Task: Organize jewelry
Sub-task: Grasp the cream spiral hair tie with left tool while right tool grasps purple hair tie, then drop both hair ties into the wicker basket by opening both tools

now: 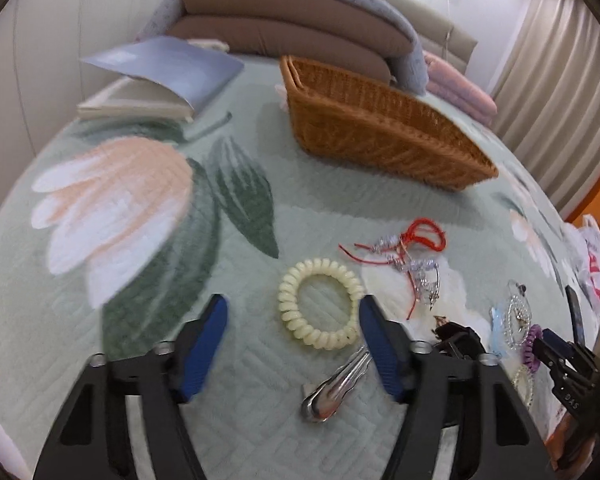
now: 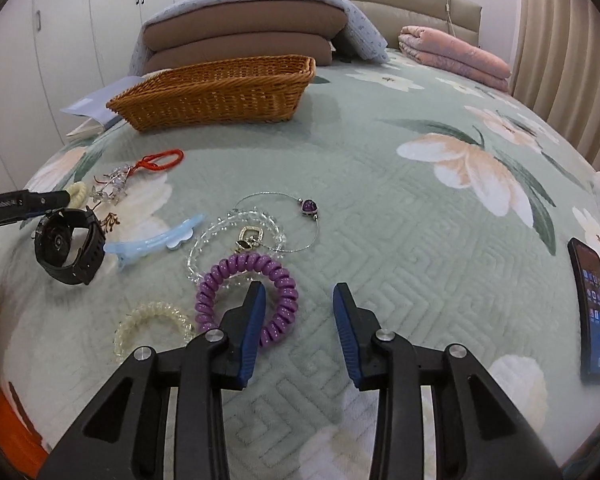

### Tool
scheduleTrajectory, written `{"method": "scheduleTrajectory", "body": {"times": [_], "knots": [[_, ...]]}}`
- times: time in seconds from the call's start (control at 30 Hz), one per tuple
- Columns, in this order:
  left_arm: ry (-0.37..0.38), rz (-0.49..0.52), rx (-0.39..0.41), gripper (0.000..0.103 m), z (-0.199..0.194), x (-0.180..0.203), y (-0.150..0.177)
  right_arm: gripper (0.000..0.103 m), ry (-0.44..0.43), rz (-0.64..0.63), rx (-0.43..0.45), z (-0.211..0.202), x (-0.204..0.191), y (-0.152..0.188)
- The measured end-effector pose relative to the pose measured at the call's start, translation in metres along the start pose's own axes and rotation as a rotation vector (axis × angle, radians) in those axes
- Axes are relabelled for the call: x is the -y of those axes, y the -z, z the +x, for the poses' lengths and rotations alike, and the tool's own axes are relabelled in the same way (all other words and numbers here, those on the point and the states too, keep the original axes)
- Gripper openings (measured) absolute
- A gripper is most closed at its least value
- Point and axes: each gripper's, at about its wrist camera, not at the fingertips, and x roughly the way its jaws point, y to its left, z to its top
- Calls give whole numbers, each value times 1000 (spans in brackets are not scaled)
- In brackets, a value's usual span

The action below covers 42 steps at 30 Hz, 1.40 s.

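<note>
Jewelry lies scattered on a floral bedspread. In the left wrist view my left gripper (image 1: pixel 292 308) is open and empty; a cream spiral bracelet (image 1: pixel 319 304) lies between its fingertips and a silver hair clip (image 1: pixel 336 386) just nearer. A red cord charm (image 1: pixel 410 248) lies beyond. In the right wrist view my right gripper (image 2: pixel 300 294) is open and empty, its left finger over a purple spiral bracelet (image 2: pixel 247 296). Nearby lie a clear bead bracelet (image 2: pixel 236 236), a purple-stone bangle (image 2: pixel 296 220), a blue hair clip (image 2: pixel 156 240), a black watch (image 2: pixel 70 246) and a pale spiral tie (image 2: pixel 152 330). A wicker basket (image 2: pixel 220 92) stands farther back.
A phone (image 2: pixel 594 308) lies at the right edge of the bed. An open book (image 1: pixel 156 80) lies left of the basket (image 1: pixel 380 128). Folded pillows and a blanket (image 2: pixel 252 28) are stacked at the headboard, a pink quilt (image 2: pixel 456 56) to the right. Curtains hang on the right.
</note>
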Motion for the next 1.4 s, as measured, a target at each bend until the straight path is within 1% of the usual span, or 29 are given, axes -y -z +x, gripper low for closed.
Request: {"method": "scheduleTrajectory", "body": {"times": [0.07,0.1,0.13,0.17,0.2,0.23,0.27,0.3,0.33,0.43,0.5,0.67,0.77,0.83,0.9,0.97,1.0,1.03,1.07,1.13,1.2,1.23,1.33,1.4], "knots": [[-37,20,2,55,2,3,0,37,15,-17,2,2,-3,0],[-41,28,5,51,2,5,0,32,18,-28,4,2,-5,0],[-40,32,7,43,2,7,0,28,17,-39,10,2,-7,0],[-50,38,5,39,3,8,0,15,13,-45,11,1,-9,0],[-67,47,5,30,4,9,0,15,16,-49,14,0,-9,0],[-76,57,8,19,5,11,0,15,15,-48,17,0,-9,0],[-74,64,8,14,4,12,0,15,11,-43,16,-1,-7,0],[-66,68,13,11,3,13,0,14,1,-33,18,-2,-5,-1],[-48,70,19,11,1,13,1,14,-13,-21,22,-4,-3,-2],[-28,82,43,11,-5,16,1,14,-28,-4,57,-14,0,-5],[0,84,76,11,-13,19,0,14,-42,0,81,-22,-1,-10],[17,100,145,11,-32,30,-5,14,-94,-23,146,-40,-12,-40],[25,112,179,11,-43,40,-16,14,-109,-65,204,-48,-23,-72],[35,126,204,11,-49,49,-28,14,-103,-88,253,-50,-29,-97],[36,141,232,11,-54,57,-43,14,-99,-109,295,-47,-34,-125],[35,146,260,11,-58,64,-58,14,-78,-107,311,-32,-36,-155],[35,144,272,11,-59,67,-68,14,-79,-98,307,-24,-36,-168],[37,139,277,11,-57,69,-78,14,-99,-76,289,-10,-34,-185],[41,132,281,11,-55,70,-88,14,-108,-60,273,1,-33,-194],[51,114,288,11,-46,72,-107,14,-104,-30,229,33,-33,-217],[45,95,283,11,-33,73,-126,14,-114,-21,177,60,-33,-229],[47,85,274,11,-24,73,-133,14,-118,-9,132,80,-33,-237],[31,63,236,11,10,71,-157,14,-127,10,21,122,-35,-247],[23,54,187,11,36,69,-171,14,-126,13,-20,138,-36,-248]]}}
